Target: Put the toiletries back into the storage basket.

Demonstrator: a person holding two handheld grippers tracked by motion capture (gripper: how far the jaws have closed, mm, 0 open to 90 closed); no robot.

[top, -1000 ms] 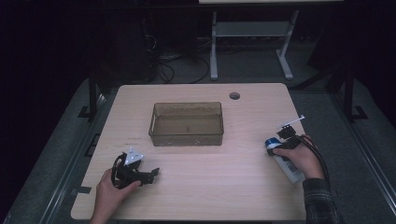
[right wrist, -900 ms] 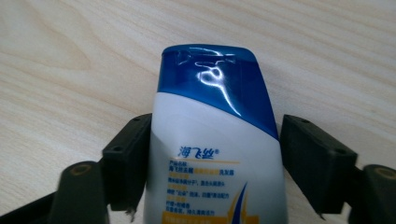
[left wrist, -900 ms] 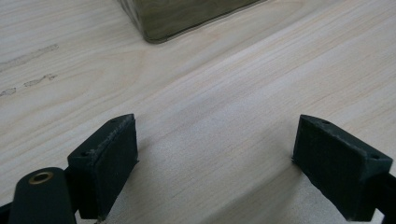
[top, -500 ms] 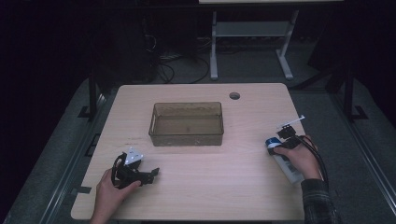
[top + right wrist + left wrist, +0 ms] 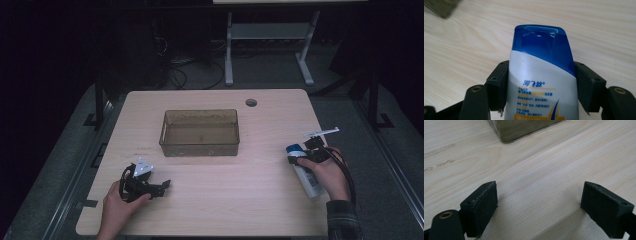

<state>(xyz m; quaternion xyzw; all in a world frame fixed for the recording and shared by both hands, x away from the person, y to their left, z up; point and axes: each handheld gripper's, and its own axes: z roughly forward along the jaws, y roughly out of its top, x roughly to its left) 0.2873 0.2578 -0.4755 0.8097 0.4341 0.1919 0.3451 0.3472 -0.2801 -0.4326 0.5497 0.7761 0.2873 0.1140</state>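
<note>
A white shampoo bottle (image 5: pixel 310 184) with a blue cap (image 5: pixel 294 149) lies on the wooden table (image 5: pixel 225 200) at the right, cap pointing away from the person. My right gripper (image 5: pixel 299 159) sits over its upper part. In the right gripper view the bottle (image 5: pixel 541 75) fills the gap and both pads (image 5: pixel 497 85) press its sides; the jaws have just been closing on it. My left gripper (image 5: pixel 164 186) rests at the front left of the table, pointing right. Its jaws (image 5: pixel 539 205) stand wide open over bare wood.
A clear brownish plastic bin (image 5: pixel 200 113) stands at the table's middle, empty; its corner (image 5: pixel 519 130) lies ahead of the left gripper. A round cable hole (image 5: pixel 251 102) is near the far edge. A desk frame (image 5: pixel 270 35) stands on the dark floor beyond.
The right hand has shifted slightly along the bottle and its jaws have drawn in against the bottle's sides. The left hand and gripper have stayed still.
</note>
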